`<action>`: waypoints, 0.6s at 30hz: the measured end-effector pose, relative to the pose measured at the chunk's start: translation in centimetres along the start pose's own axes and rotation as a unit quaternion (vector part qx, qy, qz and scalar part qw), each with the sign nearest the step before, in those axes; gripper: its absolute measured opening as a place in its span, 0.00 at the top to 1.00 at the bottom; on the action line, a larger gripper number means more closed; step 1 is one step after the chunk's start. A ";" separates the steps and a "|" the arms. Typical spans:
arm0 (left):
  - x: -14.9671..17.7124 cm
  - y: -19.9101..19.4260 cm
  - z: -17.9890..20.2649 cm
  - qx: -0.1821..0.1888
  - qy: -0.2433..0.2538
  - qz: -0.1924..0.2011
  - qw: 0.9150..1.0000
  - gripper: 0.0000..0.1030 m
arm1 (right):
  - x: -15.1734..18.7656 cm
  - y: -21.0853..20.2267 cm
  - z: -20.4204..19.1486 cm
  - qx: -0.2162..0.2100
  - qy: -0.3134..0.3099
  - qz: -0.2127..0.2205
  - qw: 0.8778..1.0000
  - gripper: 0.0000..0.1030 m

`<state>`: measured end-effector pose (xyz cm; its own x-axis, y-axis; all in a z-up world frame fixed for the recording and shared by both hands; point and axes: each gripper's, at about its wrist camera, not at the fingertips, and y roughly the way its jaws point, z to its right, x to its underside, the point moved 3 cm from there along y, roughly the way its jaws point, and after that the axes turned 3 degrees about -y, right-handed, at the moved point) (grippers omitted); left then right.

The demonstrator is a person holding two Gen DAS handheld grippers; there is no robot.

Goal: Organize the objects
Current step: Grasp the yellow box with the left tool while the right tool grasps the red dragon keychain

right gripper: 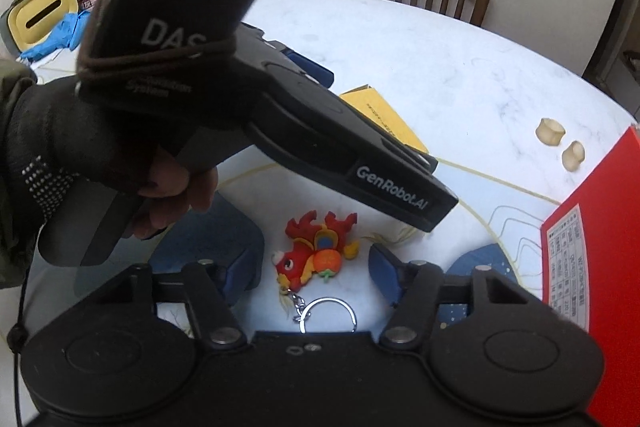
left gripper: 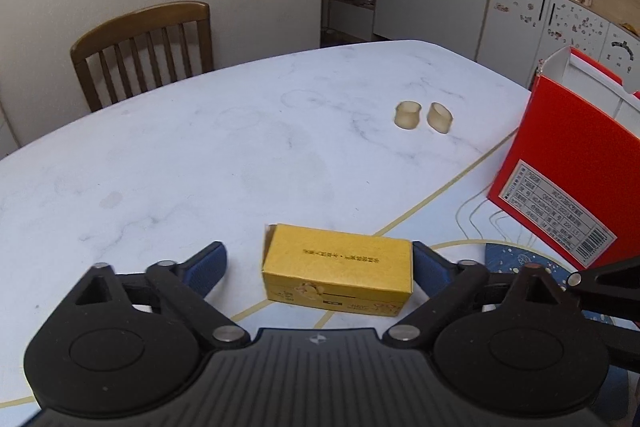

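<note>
- On the black body of your left gripper [right gripper: 320,131], white lettering reads "GenRobot.AI" near its front end, with "DAS" on the handle above your hand [right gripper: 172,183]; a smaller line beneath it ends in "System".
- The red box [left gripper: 568,163] carries a white label with a table and barcode, its print too small to read.
- The yellow box [left gripper: 338,267] bears one line of dark print, illegible.

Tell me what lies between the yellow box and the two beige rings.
Nothing: in the left wrist view, only bare marble table separates the yellow box from the beige rings.
</note>
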<state>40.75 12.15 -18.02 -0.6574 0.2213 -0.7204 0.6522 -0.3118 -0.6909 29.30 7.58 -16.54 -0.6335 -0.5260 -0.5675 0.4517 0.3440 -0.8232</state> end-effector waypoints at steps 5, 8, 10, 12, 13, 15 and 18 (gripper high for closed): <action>0.1 -0.1 0.2 0.004 0.006 0.004 1.000 0.23 | 0.3 -0.2 -0.4 0.002 -0.006 0.003 1.000 0.52; 0.1 -0.2 0.2 0.002 0.006 0.005 1.000 0.28 | 0.4 -0.3 -0.8 0.004 -0.007 0.004 1.000 0.59; 0.1 -0.3 0.1 0.000 0.005 0.003 1.000 0.29 | 0.5 -0.3 -0.8 0.004 -0.002 0.003 1.000 0.61; 0.1 -0.6 0.0 0.003 -0.001 -0.001 1.000 0.30 | 0.6 -0.4 -0.8 0.006 0.002 0.001 1.000 0.62; 0.1 -0.8 -0.1 0.001 -0.005 -0.002 1.000 0.30 | 0.7 -0.6 -0.6 0.007 0.005 -0.001 1.000 0.62; 0.0 -1.1 -0.3 -0.005 -0.017 -0.008 1.000 0.31 | 1.0 -0.8 -0.4 0.010 0.012 -0.001 1.000 0.62; 0.0 -2.0 -0.7 -0.011 -0.037 -0.017 0.999 0.31 | 1.3 -1.4 -0.2 0.010 0.027 -0.001 1.000 0.62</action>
<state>39.72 13.42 -16.72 -0.7048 0.1624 -0.6906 0.6368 -0.2842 -0.7167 27.74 6.57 -16.10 -0.6673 -0.4839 -0.5662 0.4626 0.3265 -0.8242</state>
